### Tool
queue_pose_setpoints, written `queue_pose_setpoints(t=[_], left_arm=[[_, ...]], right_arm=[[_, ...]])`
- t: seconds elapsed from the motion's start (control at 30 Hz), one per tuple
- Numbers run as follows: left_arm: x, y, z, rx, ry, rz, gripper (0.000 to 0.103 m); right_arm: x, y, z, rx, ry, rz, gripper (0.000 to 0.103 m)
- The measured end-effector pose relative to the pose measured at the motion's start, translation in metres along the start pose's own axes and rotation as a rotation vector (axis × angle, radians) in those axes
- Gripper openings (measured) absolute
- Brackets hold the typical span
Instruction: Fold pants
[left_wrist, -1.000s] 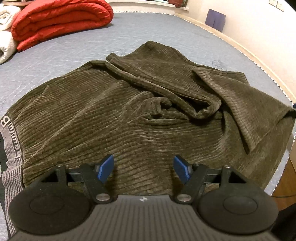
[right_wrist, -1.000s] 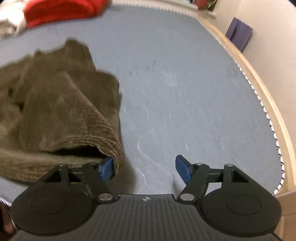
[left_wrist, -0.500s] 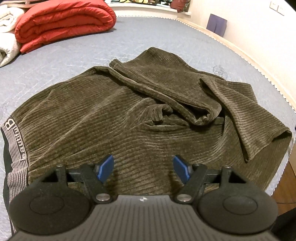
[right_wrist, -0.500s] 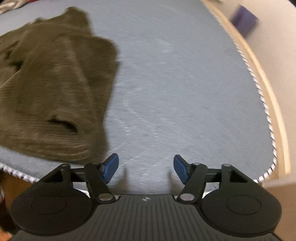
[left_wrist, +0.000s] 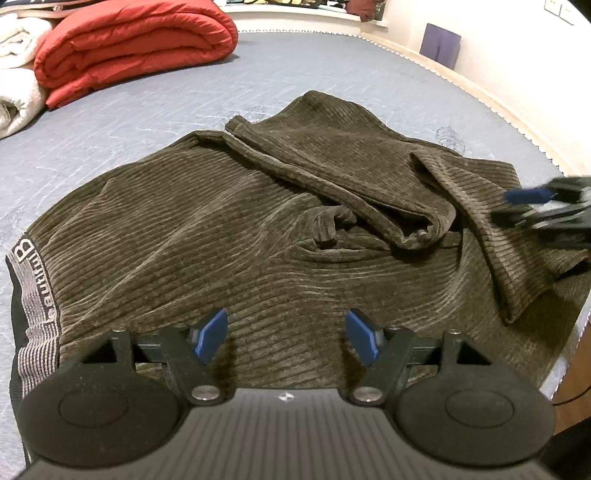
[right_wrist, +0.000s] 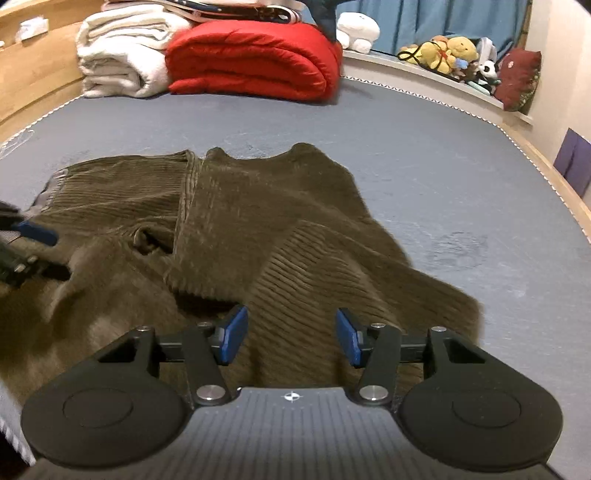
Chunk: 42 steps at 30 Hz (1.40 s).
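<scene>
Crumpled brown pants (left_wrist: 207, 236) are spread on a bed (left_wrist: 332, 66). Both grippers, left (left_wrist: 283, 334) and right (right_wrist: 287, 334), are held above them, fingers released. A red quilt (right_wrist: 255, 62) is seen at 11 o'clock.

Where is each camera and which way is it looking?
Left wrist: sits on the left hand-held gripper, low over the pants near the waistband, looking across the bed toward the wall; its own open blue fingers show.
Right wrist: sits on the right hand-held gripper, over a folded-over pant leg, looking toward the red quilt and stuffed toys; its open fingers show.
Shared: both see the pants, bed, quilt, and each other's gripper at the edge.
</scene>
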<state>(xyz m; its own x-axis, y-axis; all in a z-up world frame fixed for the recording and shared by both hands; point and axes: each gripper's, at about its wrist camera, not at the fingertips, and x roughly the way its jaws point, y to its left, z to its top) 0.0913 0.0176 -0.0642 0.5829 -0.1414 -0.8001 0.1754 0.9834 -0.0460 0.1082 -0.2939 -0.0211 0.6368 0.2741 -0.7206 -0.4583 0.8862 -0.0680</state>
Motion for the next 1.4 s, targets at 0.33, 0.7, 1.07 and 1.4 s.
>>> queue_pose_setpoints(t=[0.33,0.7,1.07,1.4], left_arm=[[0.002,0.002,0.004,-0.003,-0.002,-0.001,0.076],[-0.002,-0.013,0.006,0.028,-0.014,-0.018,0.076],[0.005,-0.013,-0.004,0.063,0.013,-0.037,0.076],[0.004,-0.021,-0.003,0.088,-0.005,-0.048,0.076]], right_arm=[[0.051,0.023,0.013,0.000,0.092,-0.139,0.015],[-0.095,-0.145,0.000,0.366,-0.190,-0.231,0.008],[-0.114,-0.338,-0.141,0.851,-0.105,-0.627,0.014],[-0.107,-0.346,-0.170,0.914,-0.047,-0.641,0.073]])
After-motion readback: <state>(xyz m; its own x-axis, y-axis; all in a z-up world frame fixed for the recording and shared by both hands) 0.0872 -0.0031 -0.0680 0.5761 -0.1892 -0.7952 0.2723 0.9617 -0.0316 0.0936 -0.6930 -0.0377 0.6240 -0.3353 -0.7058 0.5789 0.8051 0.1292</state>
